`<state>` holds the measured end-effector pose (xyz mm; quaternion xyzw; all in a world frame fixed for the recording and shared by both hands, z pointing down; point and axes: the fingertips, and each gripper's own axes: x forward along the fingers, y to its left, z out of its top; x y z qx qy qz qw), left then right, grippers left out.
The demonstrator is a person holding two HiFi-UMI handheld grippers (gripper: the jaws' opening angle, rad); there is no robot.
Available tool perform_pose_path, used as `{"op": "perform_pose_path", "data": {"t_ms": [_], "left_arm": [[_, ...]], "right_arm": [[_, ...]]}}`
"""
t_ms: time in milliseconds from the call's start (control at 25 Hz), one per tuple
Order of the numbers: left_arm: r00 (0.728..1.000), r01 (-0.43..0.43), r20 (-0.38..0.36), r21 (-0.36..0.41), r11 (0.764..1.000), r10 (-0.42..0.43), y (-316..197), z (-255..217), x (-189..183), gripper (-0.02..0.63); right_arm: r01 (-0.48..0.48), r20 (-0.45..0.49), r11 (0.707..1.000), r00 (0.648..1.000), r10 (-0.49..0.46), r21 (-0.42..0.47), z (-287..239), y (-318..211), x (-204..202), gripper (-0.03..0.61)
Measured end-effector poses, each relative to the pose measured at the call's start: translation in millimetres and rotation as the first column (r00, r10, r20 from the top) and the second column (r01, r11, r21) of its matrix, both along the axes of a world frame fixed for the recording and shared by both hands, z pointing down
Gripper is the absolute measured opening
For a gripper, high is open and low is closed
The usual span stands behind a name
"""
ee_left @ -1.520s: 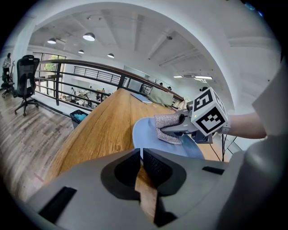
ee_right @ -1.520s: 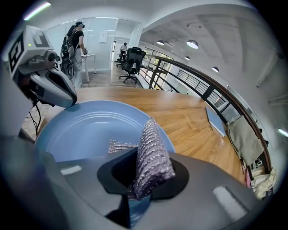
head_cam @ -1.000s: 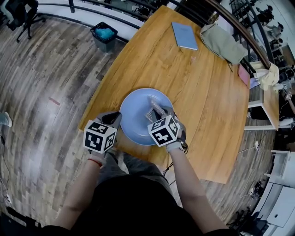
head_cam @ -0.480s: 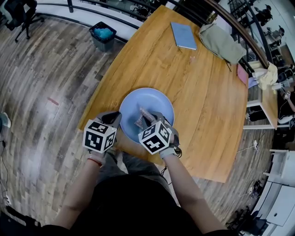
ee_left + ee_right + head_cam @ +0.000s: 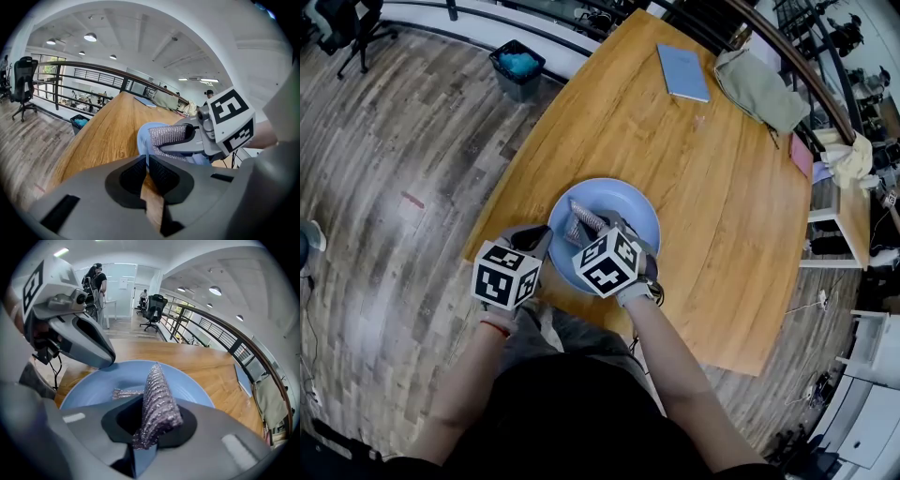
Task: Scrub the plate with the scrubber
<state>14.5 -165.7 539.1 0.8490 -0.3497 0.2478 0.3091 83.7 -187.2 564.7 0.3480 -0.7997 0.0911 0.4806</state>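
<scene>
A light blue plate [image 5: 630,201] lies near the front edge of the wooden table [image 5: 722,216]. My left gripper [image 5: 546,238] is shut on the plate's left rim; in the left gripper view the thin rim [image 5: 145,137] runs between the closed pads of that gripper [image 5: 146,171]. My right gripper [image 5: 592,226] is shut on a silvery mesh scrubber [image 5: 578,219], whose tip rests on the left part of the plate. In the right gripper view the scrubber [image 5: 157,394] stands up from the jaws over the plate [image 5: 107,378]. The scrubber [image 5: 168,136] also shows in the left gripper view.
A blue notebook [image 5: 682,72] and a grey-green bag [image 5: 757,89] lie at the table's far end, with a pink item [image 5: 802,155] at its right edge. A bin [image 5: 518,66] stands on the wood floor beyond the table's left edge.
My right gripper has carried the scrubber leftward across the plate, from right of centre to its left part. The left gripper has kept its hold on the rim.
</scene>
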Motion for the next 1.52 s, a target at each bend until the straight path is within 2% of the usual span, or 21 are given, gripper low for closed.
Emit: {"op": "perform_pose_path", "data": {"t_ms": [280, 520, 800, 1120, 1320, 1520], "left_arm": [[1.0, 0.011, 0.003, -0.003, 1.0, -0.011, 0.6, 1.0, 0.1, 0.017], [1.0, 0.013, 0.002, -0.003, 1.0, -0.013, 0.8, 1.3, -1.2, 0.017], [1.0, -0.022, 0.009, 0.028, 0.999, 0.021, -0.5, 1.6, -2.8, 0.018], [0.999, -0.025, 0.041, 0.039, 0.999, 0.023, -2.8, 2.0, -11.2, 0.017], [0.998, -0.039, 0.052, 0.038, 0.998, 0.037, -2.5, 2.1, -13.9, 0.017], [0.996, -0.062, 0.073, 0.057, 0.996, 0.058, -3.9, 1.7, -14.2, -0.003]], "right_arm": [[-0.015, 0.032, 1.0, 0.999, 0.016, -0.015, -0.6, -14.0, 2.6, 0.064], [-0.041, 0.012, 0.999, 0.999, 0.041, -0.028, -0.7, -7.8, 18.4, 0.065], [-0.12, 0.009, 0.992, 0.993, 0.121, -0.034, 0.1, 4.4, 45.4, 0.066], [-0.226, 0.035, 0.973, 0.973, 0.227, -0.051, -1.0, 24.1, 73.4, 0.067], [-0.314, 0.078, 0.947, 0.944, 0.32, -0.073, -10.1, 36.1, 93.6, 0.072], [-0.409, 0.216, 0.912, 0.889, 0.404, -0.024, -31.8, 44.0, 114.5, 0.072]]}}
